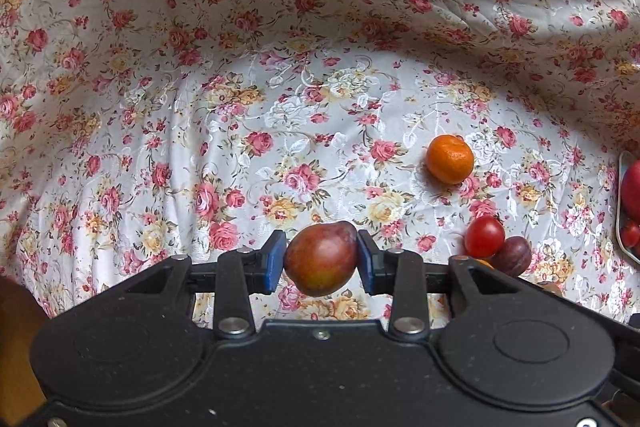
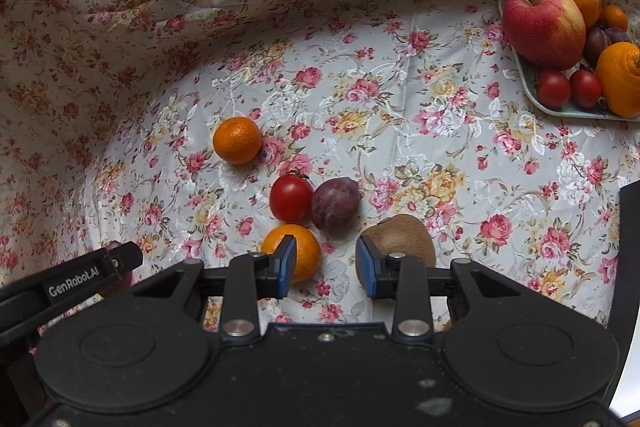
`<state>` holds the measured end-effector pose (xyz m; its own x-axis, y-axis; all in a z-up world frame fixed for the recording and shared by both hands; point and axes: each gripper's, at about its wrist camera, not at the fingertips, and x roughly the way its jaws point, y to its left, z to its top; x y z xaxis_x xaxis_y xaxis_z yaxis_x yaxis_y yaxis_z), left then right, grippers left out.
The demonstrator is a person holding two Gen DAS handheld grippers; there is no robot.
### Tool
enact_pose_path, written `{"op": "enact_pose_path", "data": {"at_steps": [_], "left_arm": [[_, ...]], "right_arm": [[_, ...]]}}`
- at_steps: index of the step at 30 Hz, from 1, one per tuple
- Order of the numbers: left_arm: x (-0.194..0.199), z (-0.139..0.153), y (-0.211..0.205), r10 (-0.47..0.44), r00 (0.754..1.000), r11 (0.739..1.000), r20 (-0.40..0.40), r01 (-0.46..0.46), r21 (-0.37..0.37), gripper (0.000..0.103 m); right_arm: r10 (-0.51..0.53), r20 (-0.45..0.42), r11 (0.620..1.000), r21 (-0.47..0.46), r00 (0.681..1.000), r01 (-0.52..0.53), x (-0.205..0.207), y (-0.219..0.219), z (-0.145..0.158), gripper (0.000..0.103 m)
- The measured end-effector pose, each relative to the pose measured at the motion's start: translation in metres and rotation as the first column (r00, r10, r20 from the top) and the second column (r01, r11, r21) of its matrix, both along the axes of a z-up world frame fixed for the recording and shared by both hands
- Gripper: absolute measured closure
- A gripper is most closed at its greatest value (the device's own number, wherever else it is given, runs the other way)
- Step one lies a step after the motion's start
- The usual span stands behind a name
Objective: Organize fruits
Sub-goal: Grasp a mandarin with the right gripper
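My left gripper (image 1: 322, 255) is shut on a red and yellow plum (image 1: 320, 263), held just above the floral cloth. Loose on the cloth to its right lie a mandarin (image 1: 449, 159), a cherry tomato (image 1: 484, 237) and a dark plum (image 1: 512, 255). My right gripper (image 2: 326, 261) stands open over bare cloth with nothing between its pads. Its left finger overlaps a second mandarin (image 2: 308, 247) and its right finger overlaps a kiwi (image 2: 404, 233). Ahead of it lie the tomato (image 2: 291, 197), the dark plum (image 2: 335, 203) and the far mandarin (image 2: 237, 140).
A pale tray (image 2: 568, 113) at the upper right holds an apple (image 2: 542, 25), oranges, plums and two tomatoes. Its rim (image 1: 619, 211) shows at the left wrist view's right edge. A finger of the left gripper (image 2: 92, 273) reaches in at the lower left. Cloth rises in folds behind.
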<state>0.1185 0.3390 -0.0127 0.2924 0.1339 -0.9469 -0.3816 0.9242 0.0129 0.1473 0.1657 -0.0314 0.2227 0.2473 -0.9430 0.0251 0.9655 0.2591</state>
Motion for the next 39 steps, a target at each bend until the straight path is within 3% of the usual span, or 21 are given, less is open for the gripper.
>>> {"op": "enact_pose_path", "data": {"at_steps": [3, 7, 15, 20, 30, 39], "left_arm": [[-0.002, -0.003, 0.007, 0.01, 1.0, 1.0, -0.003, -0.01, 0.01, 0.057], [-0.005, -0.005, 0.017, 0.028, 1.0, 0.999, -0.002, -0.028, 0.028, 0.057], [-0.006, -0.007, 0.026, 0.047, 0.999, 0.999, -0.006, -0.047, 0.005, 0.057], [-0.005, -0.006, 0.024, 0.043, 0.999, 0.999, -0.007, -0.043, -0.005, 0.057], [0.0, 0.007, 0.005, 0.012, 1.0, 1.0, 0.017, -0.012, 0.014, 0.057], [0.009, 0.021, -0.063, -0.12, 0.992, 0.993, 0.035, 0.119, 0.015, 0.057]], "right_arm": [[0.036, 0.001, 0.999, 0.0, 0.999, -0.036, 0.0, 0.017, -0.005, 0.067], [0.069, -0.001, 0.996, -0.064, 0.998, -0.068, 0.001, 0.041, -0.017, 0.067], [0.052, -0.026, 0.991, -0.123, 0.998, -0.054, 0.008, 0.061, -0.04, 0.057], [0.037, -0.057, 0.99, -0.134, 0.998, -0.045, 0.01, 0.064, -0.055, 0.057], [0.07, 0.069, 0.992, -0.112, 0.995, -0.062, -0.007, 0.05, -0.012, 0.058], [-0.041, 0.117, 0.991, -0.121, 0.992, 0.055, -0.02, -0.028, 0.024, 0.058]]}}
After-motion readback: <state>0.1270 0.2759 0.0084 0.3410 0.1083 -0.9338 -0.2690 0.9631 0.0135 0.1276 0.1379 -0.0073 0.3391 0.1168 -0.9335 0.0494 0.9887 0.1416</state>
